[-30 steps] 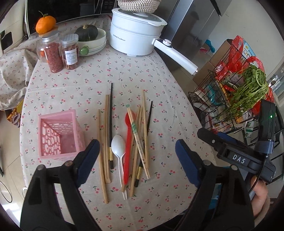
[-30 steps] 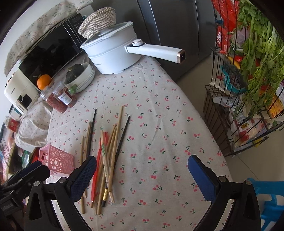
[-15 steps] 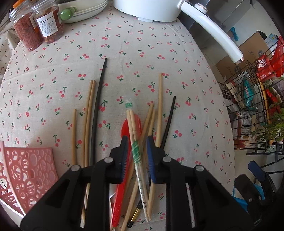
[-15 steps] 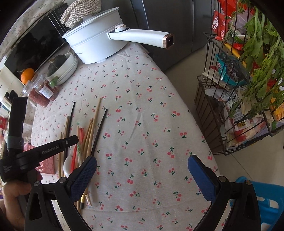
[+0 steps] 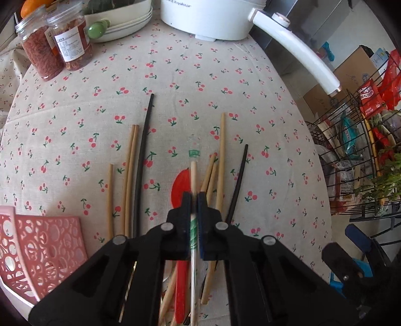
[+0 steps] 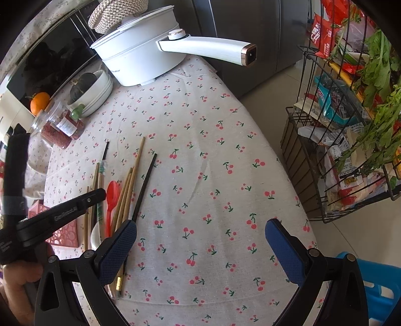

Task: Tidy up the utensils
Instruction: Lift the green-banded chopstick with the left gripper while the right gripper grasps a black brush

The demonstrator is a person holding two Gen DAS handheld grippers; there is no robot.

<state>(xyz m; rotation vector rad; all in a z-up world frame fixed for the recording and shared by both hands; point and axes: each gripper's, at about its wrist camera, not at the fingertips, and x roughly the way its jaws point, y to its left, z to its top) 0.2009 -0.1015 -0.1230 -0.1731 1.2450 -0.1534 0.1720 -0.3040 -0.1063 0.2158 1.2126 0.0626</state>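
Note:
My left gripper (image 5: 193,200) is shut on a wrapped pair of chopsticks (image 5: 193,175) with a green band, over the pile of utensils on the cherry tablecloth. The pile holds wooden chopsticks (image 5: 221,155), black chopsticks (image 5: 144,155), a red spoon (image 5: 179,183) and a white spoon (image 6: 95,235). The pink perforated holder (image 5: 42,248) stands at the lower left. My right gripper (image 6: 200,238) is open and empty, over bare cloth right of the pile. The left gripper also shows in the right wrist view (image 6: 96,194).
A white electric pot (image 5: 213,17) with a long handle (image 5: 298,50) stands at the back. Two jars (image 5: 57,42) and stacked bowls (image 5: 122,22) sit at the back left. A wire basket (image 6: 345,140) of groceries stands off the table's right edge.
My left gripper has come down onto the pile and shut on the wrapped chopsticks. My right gripper has stayed open and shifted slightly towards the table.

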